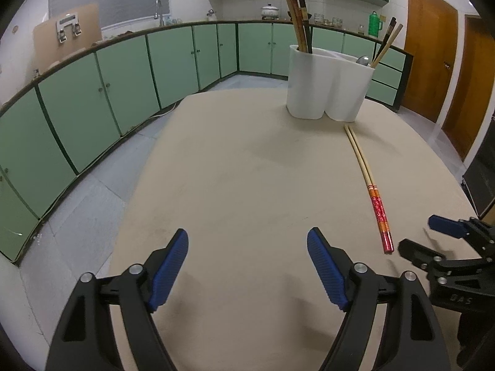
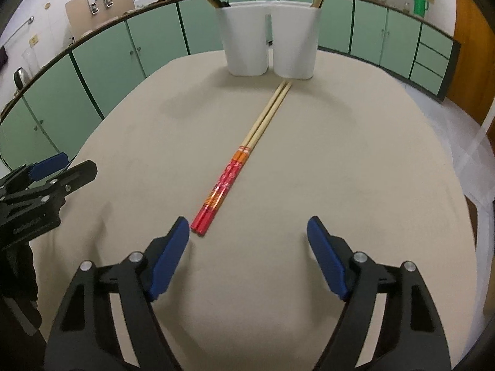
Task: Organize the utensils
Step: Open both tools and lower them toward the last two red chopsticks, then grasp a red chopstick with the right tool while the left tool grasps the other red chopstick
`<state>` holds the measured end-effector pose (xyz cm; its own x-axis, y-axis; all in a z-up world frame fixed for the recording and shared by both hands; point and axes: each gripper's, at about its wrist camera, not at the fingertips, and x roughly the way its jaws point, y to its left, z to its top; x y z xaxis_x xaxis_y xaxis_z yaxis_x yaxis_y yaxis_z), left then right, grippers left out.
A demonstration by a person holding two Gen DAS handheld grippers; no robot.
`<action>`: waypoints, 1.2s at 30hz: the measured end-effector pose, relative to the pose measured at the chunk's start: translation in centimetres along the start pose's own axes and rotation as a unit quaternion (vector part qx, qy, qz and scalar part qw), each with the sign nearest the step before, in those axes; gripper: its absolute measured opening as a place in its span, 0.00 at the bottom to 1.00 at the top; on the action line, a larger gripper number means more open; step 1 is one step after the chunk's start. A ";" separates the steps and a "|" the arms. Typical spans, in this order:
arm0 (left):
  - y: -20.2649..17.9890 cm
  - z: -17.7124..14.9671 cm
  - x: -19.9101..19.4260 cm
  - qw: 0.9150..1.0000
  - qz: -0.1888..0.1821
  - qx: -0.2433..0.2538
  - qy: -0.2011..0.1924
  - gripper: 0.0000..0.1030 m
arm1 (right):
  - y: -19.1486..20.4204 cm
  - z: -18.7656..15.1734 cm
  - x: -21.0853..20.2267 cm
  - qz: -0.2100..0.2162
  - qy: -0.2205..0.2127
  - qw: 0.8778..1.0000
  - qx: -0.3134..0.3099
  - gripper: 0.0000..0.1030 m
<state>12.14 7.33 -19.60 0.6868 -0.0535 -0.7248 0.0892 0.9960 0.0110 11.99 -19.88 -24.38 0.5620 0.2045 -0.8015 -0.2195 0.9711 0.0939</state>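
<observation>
— Jaws?
— I had left gripper (image 1: 247,270) and right gripper (image 2: 247,258) both wide, holding nothing.
— Utensils?
— Red-handled bamboo chopstick pair (image 2: 244,157) lay mid-table (image 2: 355,170), tips near the white two-compartment plastic holder (image 2: 269,40) by the far edge.

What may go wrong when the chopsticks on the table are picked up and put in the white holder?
1. The two chopsticks lie flat, side by side on the table; the open right hand-held gripper might pinch only one, or roll them apart.
2. Their tips nearly reach the white holder; pushing forward might nudge it.
3. The holder already contains leaning chopsticks, which might block insertion.
4. The left hand-held gripper is open and empty.
</observation>
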 end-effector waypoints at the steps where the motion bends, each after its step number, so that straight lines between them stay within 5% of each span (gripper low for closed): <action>1: 0.0 0.0 0.0 1.000 -0.001 0.000 0.000 0.77 | 0.1 0.0 0.2 -0.005 0.001 1.000 -0.002 0.72; 14: -1.3 -0.1 0.3 1.000 -0.012 0.008 0.010 0.78 | -2.5 -0.7 -0.6 -0.072 0.002 0.997 -0.010 0.69; 19: -2.1 -0.1 0.5 1.000 -0.018 0.012 0.012 0.78 | -3.5 -0.8 -1.1 -0.029 -0.003 0.999 0.016 0.65; 24: -2.4 -0.1 0.4 1.000 -0.021 0.014 0.012 0.78 | -2.5 -1.1 -0.6 -0.024 -0.003 1.000 0.006 0.49; 32: -2.9 0.0 0.5 1.000 -0.025 0.012 0.013 0.78 | -1.7 -1.6 -1.0 -0.021 -0.018 1.000 -0.010 0.08; 36: -4.0 -0.1 0.6 0.999 -0.039 0.016 0.018 0.78 | -2.0 -1.7 -1.3 -0.015 -0.018 1.000 -0.011 0.05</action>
<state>12.11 3.33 -20.14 0.6505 -0.1267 -0.7488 0.1638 0.9862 -0.0246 10.38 -22.31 -24.56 0.5960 0.1808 -0.7824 -0.2193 0.9739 0.0580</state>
